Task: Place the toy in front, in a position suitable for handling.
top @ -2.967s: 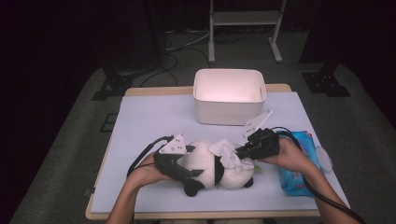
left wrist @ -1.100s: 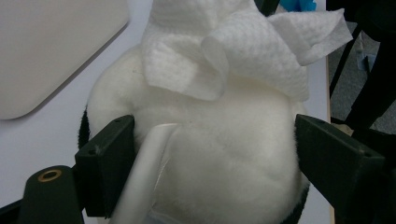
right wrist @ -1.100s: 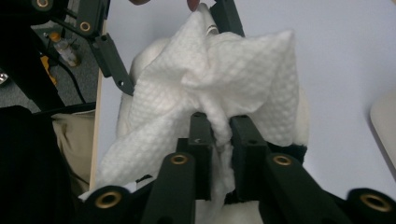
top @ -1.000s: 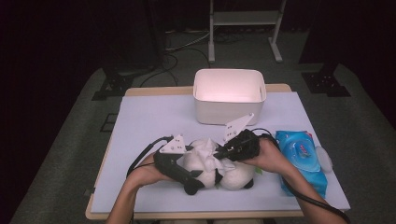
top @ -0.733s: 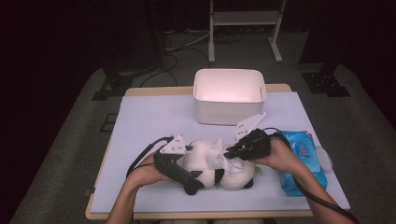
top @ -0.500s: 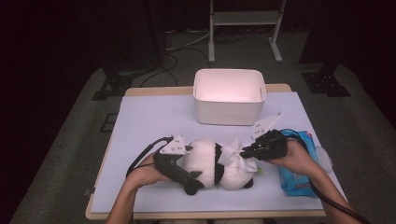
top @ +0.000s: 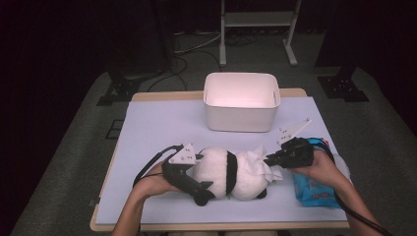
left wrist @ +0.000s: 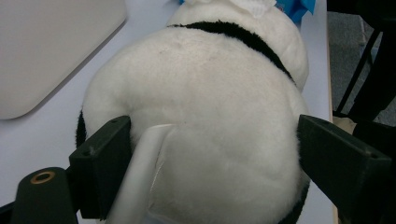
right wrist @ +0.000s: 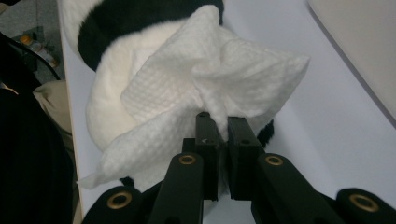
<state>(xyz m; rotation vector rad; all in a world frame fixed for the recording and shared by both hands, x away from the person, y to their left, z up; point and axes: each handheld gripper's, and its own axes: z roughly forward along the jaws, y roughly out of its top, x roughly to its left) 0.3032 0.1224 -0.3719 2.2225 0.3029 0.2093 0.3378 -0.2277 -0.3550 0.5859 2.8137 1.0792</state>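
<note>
wipe [right wrist: 205, 88] now rightward on panda [top: 231, 172], near table edge [top: 216, 225]

One black-and-white plush panda [top: 231, 174] lies on the table [top: 162, 123]. There is one white textured wipe [right wrist: 210, 88], one white rectangular plastic bin [top: 241, 102], one blue wipe packet [top: 312, 184], and two black handheld grippers.

High view overlooks table; gripper views closely share the plush panda [top: 231, 173].
</note>
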